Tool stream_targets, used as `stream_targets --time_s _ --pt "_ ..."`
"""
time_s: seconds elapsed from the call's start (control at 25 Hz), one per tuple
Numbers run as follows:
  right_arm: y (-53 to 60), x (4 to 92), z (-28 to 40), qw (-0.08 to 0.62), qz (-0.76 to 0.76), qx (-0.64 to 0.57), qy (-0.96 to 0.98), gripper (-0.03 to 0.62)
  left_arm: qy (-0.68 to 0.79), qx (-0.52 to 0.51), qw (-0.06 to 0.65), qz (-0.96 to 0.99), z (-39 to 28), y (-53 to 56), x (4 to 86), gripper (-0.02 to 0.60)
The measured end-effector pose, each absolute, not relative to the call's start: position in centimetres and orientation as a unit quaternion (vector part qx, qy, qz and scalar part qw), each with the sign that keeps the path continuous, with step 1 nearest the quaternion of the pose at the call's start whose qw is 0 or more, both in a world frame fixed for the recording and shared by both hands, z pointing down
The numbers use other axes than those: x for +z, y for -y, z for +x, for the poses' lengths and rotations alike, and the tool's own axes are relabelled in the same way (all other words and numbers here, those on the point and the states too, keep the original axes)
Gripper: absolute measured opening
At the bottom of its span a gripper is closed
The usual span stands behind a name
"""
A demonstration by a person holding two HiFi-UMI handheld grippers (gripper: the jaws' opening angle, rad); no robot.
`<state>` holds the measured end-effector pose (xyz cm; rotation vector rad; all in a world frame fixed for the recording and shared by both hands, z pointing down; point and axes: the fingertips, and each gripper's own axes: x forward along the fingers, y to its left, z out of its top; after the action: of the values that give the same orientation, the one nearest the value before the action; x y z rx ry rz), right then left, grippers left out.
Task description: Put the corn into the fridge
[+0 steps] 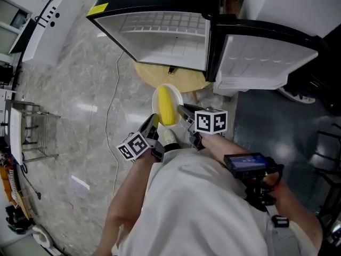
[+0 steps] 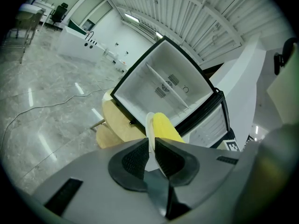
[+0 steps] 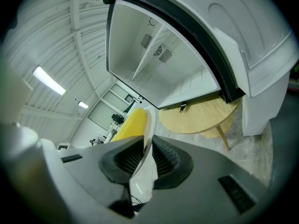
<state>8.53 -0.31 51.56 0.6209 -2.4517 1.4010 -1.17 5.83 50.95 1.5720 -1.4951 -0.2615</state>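
Floor (image 1: 69, 95) under me is polished stone, grey-veined and glossy, throwing back the lights. Fridge (image 1: 160, 31) liner is smooth white plastic with a soft sheen, framed in glossy black. Desk (image 3: 201, 113) is pale matt wood. Plate (image 1: 157, 101) is smooth, white and faintly shiny. Corn (image 1: 167, 105) is yellow and bumpy. My left hand-held gripper (image 2: 150, 146) and right hand-held gripper (image 3: 145, 148) have matt grey plastic shells, with black ribbed rubbery pads (image 2: 134, 160). My shirt (image 1: 197, 207) is white cloth.

Yellow corn (image 1: 167, 106) on white plate (image 1: 178, 96); white fridge (image 1: 160, 36) with black rim.
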Motion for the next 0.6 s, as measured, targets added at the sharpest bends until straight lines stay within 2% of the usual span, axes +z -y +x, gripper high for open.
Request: stream_targets --time_s 0.6 --pt "4.3 53.3 5.7 0.130 0.256 0.490 0.823 0.055 0.572 -0.094 0.480 0.658 -4.6 -1.1 52.3 0.046"
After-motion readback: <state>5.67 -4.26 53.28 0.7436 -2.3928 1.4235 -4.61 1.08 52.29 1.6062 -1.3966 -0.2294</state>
